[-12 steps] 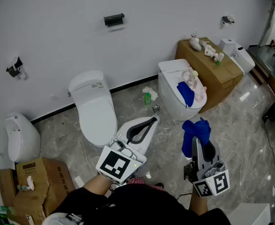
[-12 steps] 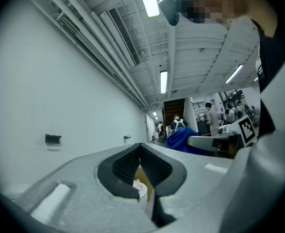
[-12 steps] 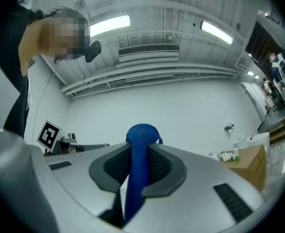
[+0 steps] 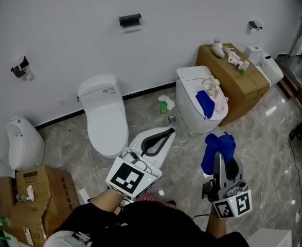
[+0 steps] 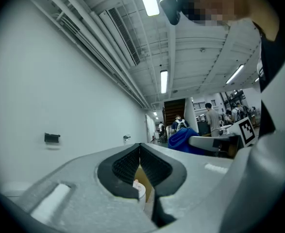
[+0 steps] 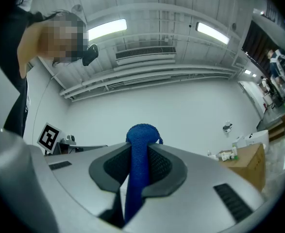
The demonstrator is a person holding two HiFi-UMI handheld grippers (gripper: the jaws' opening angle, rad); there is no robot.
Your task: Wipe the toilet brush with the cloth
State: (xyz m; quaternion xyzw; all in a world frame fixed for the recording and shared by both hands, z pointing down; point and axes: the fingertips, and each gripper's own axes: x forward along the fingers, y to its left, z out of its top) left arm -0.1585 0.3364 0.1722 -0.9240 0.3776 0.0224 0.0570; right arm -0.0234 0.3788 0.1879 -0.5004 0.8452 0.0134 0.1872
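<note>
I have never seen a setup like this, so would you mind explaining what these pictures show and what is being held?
There is no robot here: a person holds a two-jaw gripper in each hand. The head view comes from a camera on the person's head, looking down at a grey floor with a white toilet, a second toilet and a cardboard box. The other two views come from cameras riding on the grippers, each looking along its own jaws. The left gripper is shut with nothing between its jaws. The right gripper is shut on a blue cloth, which bunches up above its tips.
</note>
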